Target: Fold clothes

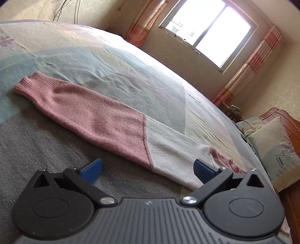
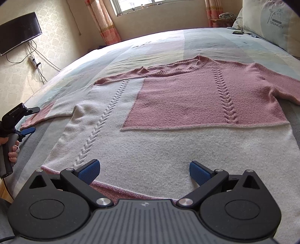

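- Pillows (image 2: 271,24) printed "DREAMCITY" lean at the head of the bed, far beyond the right gripper's (image 2: 144,171) jaws; a small dark object (image 2: 237,32), too small to identify, lies just beside them.
- Wall-mounted television (image 2: 18,32) and a power strip (image 2: 33,61) with dangling cables sit off to that gripper's left.
- Sweater (image 2: 168,116), pink and pale grey, lies flat and face up on the patchwork bedspread (image 2: 131,50), hem nearest the right jaws, neckline pointing away toward the window (image 2: 142,4).
- Its left sleeve (image 1: 90,114) stretches out sideways, cuff far ahead of the left gripper (image 1: 148,169).
- Both grippers' jaws stand wide apart, holding nothing; the right pair hangs over the hem.
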A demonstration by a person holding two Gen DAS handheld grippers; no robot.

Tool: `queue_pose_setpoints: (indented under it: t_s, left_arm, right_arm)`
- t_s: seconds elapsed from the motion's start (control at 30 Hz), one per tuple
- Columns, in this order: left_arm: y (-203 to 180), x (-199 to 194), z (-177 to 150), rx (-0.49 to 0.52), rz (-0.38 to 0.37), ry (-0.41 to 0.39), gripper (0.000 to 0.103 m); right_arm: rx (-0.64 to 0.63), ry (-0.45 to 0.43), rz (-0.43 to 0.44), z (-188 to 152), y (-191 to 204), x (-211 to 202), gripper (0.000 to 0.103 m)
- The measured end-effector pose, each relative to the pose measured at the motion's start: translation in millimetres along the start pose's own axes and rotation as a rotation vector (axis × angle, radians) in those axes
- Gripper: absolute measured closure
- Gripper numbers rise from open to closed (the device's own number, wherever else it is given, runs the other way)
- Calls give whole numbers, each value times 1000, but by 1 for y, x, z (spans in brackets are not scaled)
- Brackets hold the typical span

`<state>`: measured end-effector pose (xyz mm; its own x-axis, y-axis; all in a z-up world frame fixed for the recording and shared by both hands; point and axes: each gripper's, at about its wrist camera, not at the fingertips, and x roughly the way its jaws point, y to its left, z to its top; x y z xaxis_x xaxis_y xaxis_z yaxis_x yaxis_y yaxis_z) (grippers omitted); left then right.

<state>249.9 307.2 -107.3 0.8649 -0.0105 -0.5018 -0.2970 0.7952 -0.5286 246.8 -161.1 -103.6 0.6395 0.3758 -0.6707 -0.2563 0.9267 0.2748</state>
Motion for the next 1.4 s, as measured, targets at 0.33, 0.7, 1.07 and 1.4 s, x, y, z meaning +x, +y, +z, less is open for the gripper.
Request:
queue_pose_setpoints:
  t_s: [0.33, 0.7, 1.07, 1.4]
  left_arm:
    - [19, 2, 10, -58, 5, -60, 1]
    - [35, 17, 21, -112, -11, -135, 1]
    - [33, 39, 35, -113, 10, -154, 1]
    - [16, 37, 46, -140, -54, -176, 1]
  right_arm:
    - [-25, -12, -21, -2, 2, 0, 0]
    - [13, -16, -11, 0, -4, -1, 0]
    - [-5, -14, -24, -1, -3, 1, 0]
    - [-19, -16, -37, -1, -2, 2, 0]
